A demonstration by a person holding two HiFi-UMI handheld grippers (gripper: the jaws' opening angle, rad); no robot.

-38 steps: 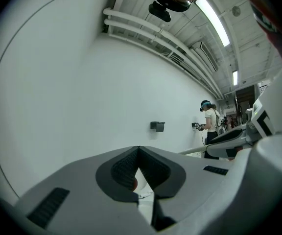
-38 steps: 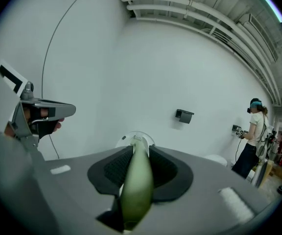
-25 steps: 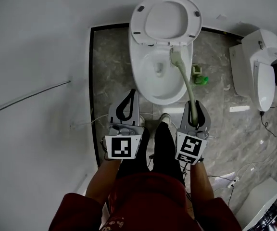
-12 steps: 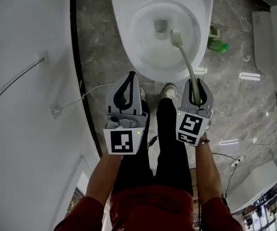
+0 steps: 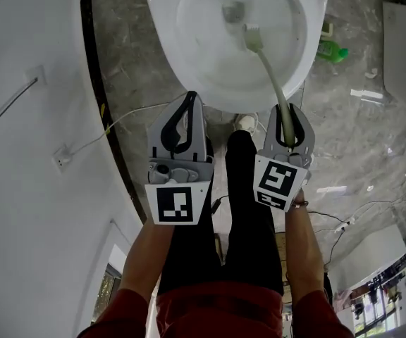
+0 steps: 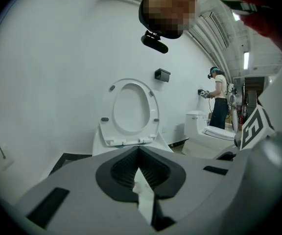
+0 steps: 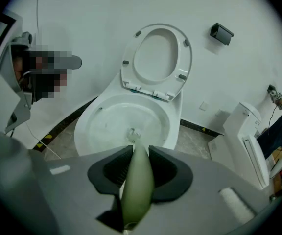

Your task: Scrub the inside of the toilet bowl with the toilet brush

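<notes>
The white toilet bowl (image 5: 189, 83) fills the top of the head view, its seat and lid raised (image 7: 155, 58). A pale green toilet brush runs from my right gripper (image 5: 285, 122) up into the bowl. Its head (image 5: 251, 37) rests on the inner wall just right of the drain. The right gripper (image 7: 140, 153) is shut on the brush handle (image 7: 137, 180), and the brush head (image 7: 133, 133) shows beyond the jaws. My left gripper (image 5: 187, 108) hovers at the bowl's near rim, shut with nothing in it. In the left gripper view its jaws (image 6: 139, 153) point at the raised seat (image 6: 130, 109).
A green bottle (image 5: 333, 50) lies on the marble floor right of the bowl. A second toilet (image 7: 246, 141) stands further right. Cables (image 5: 344, 224) trail over the floor at lower right. A white wall (image 5: 20, 153) with a thin cable bounds the left. My legs (image 5: 242, 210) stand between the grippers.
Both grippers moved closer over the bowl. The brush head slid from the bowl's back rim down the inner wall to beside the drain. The left gripper stayed shut and empty.
</notes>
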